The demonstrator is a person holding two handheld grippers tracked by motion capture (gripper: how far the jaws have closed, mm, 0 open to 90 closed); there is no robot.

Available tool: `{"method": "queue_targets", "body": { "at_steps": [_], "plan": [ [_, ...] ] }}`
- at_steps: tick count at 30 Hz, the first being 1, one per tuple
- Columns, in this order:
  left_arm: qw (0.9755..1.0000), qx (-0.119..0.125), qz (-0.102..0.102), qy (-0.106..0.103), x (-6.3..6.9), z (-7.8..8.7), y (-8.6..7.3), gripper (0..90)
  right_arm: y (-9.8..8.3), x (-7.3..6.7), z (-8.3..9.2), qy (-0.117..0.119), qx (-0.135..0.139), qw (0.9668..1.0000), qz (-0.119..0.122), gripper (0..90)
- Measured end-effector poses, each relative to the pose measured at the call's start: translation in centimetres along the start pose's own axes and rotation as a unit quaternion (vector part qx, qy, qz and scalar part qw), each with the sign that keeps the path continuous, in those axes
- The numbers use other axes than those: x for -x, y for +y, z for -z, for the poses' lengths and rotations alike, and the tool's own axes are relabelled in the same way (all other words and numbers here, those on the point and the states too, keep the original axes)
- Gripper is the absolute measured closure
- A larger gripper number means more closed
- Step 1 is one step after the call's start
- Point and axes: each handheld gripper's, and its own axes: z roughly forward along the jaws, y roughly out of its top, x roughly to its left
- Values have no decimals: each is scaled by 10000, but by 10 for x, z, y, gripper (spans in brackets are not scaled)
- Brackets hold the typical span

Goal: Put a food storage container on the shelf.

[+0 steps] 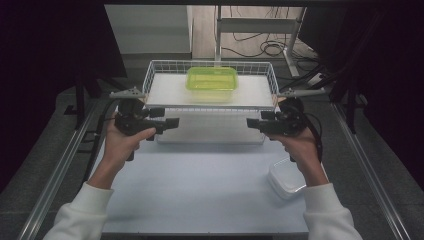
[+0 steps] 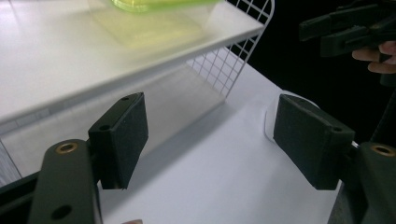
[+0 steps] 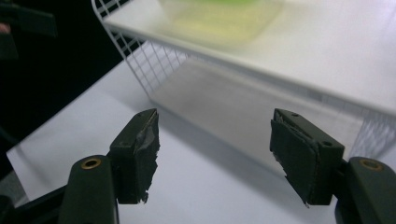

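Both claws, left claw (image 1: 172,122) and right claw (image 1: 251,123), hang open and empty, facing each other before the wire shelf (image 1: 150,80), likely positioned to flank the green container (image 1: 211,81) sitting on top.

**Plastic, wire and matt black**

The green container (image 1: 211,81) is translucent glossy plastic; the clear tub (image 1: 286,178) looks like smooth, cloudy plastic. The rack (image 1: 161,69) is thin white-coated wire carrying a smooth matt white shelf board (image 1: 165,91). The worktop (image 1: 200,190) is smooth, matt white. Both tongs are matt black — the right tongs (image 3: 215,156) have rough, frayed pads (image 3: 142,158), the left tongs (image 2: 210,140) finer-textured ones.
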Motion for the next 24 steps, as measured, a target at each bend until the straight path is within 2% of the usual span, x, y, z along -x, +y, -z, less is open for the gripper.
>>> {"method": "queue_targets", "body": {
  "at_steps": [3, 4, 5, 6, 8, 10, 16, 19, 24],
  "plan": [
    [10000, -39, 3, 26, 1, -1, -18, 266, -18, -2, 4, -2, -56, 9999, 119, 328],
    [10000, -80, -12, 57, 2, -2, -28, 267, -30, -5, 7, 8, -75, 9998, 193, 328],
    [10000, -80, -12, 57, 2, -2, -28, 267, -30, -5, 7, 8, -75, 9998, 193, 328],
    [9999, -111, -24, 82, 3, -2, -35, 267, -37, -6, 9, 7, -81, 9997, 217, 328],
    [9999, -149, -7, 77, 5, -2, -46, 270, -58, -7, 11, 33, -130, 9995, 276, 327],
    [9997, -206, -15, 115, 6, -3, -56, 270, -63, -8, 12, 18, -150, 9995, 286, 326],
    [9992, -383, 54, 120, 6, -8, -82, 278, -98, -3, 13, 83, -200, 9995, 212, 321],
    [9988, -467, 58, 156, 7, -11, -92, 279, -107, 0, 9, 77, -408, 9989, 200, 321],
    [9976, -647, 55, 230, 5, -17, -103, 281, -118, 5, 3, -1, -584, 9981, 183, 320]
  ]
}}
